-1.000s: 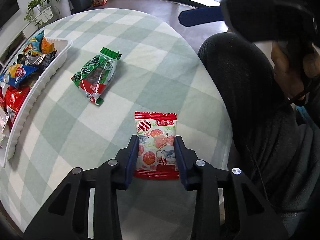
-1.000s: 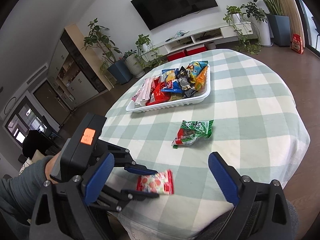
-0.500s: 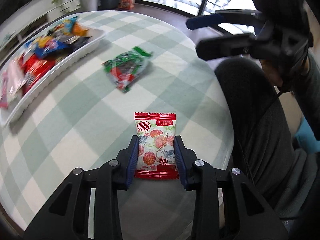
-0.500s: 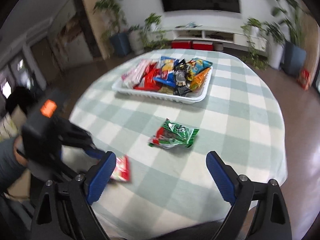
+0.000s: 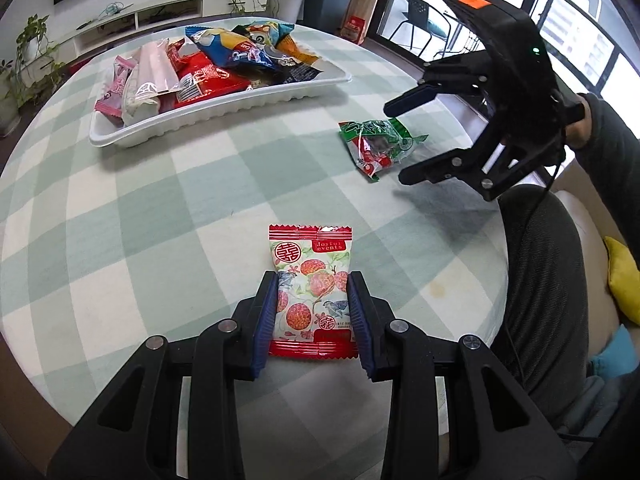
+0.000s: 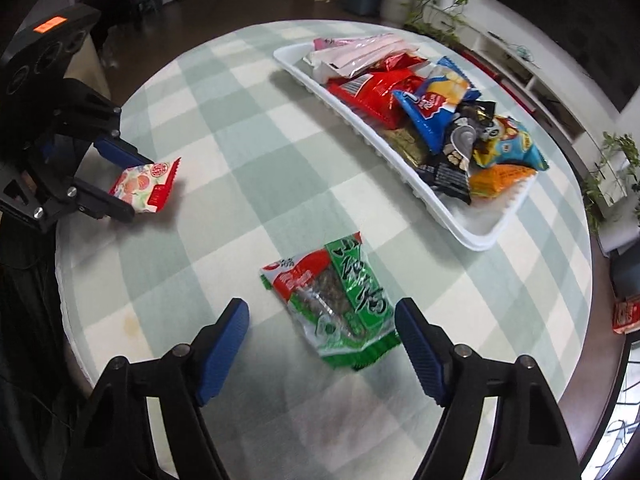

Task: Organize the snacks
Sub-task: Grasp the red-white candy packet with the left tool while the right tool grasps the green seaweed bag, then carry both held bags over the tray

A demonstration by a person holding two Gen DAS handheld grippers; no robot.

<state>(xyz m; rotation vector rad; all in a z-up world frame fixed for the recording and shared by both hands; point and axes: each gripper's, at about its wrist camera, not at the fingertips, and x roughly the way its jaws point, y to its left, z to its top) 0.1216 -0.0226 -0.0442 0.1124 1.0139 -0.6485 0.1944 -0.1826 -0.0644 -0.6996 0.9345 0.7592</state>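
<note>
Two hand-held grippers over a snack-strewn round worktop (image 5: 140, 208) in green-and-white check.

The left hand-held gripper (image 5: 313, 312) pinches a red-edged white fruit-print snack packet (image 5: 311, 292), lifted off the cloth. The right hand-held gripper (image 6: 322, 344) is spread wide around a green-and-red crinkly snack bag (image 6: 336, 304) lying flat. A white plastic tray (image 6: 472, 236) heaped with packets sits farther back.

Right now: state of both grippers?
Left gripper: shut on the lychee snack packet.
Right gripper: open, empty, over the green snack packet.
</note>
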